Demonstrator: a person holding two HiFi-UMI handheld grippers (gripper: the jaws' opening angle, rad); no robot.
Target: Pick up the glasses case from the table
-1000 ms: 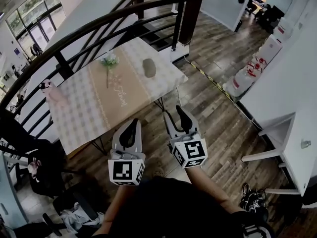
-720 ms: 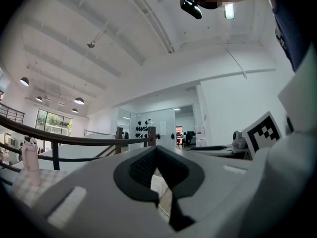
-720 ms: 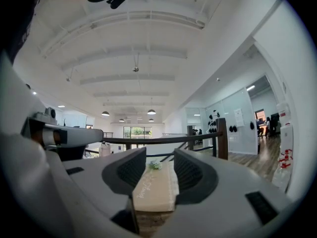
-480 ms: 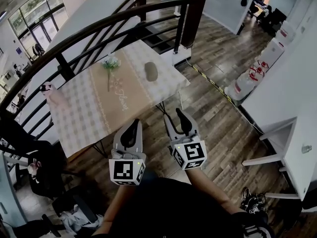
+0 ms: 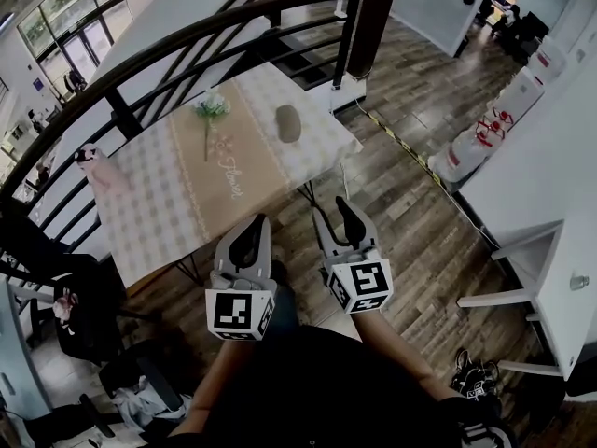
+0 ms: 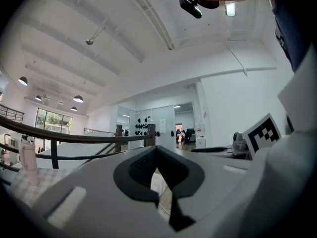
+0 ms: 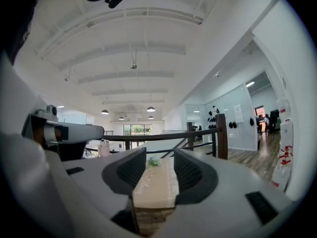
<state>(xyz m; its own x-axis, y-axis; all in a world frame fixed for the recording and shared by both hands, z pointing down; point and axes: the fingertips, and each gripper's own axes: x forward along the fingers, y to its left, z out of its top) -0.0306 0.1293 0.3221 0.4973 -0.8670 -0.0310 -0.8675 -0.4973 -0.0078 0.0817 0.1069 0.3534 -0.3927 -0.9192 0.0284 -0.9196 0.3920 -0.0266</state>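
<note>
Pointing away lengthwise, glasses case (image 5: 288,123), left tool (image 5: 256,223) pressed together, right tool (image 5: 331,212) spread

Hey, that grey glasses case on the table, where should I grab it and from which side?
Pinch across the narrow middle of the glasses case, coming from above. It lies flat on the table, a long rounded oval with bare cloth around it, so its short width is probably the easiest span.

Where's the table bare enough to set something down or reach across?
The near half of the table is bare: checked cloth from the pink bottle to the near edge, and the runner this side of the flower. Crowded only at the far end, where flower and glasses case lie by the railing.
</note>
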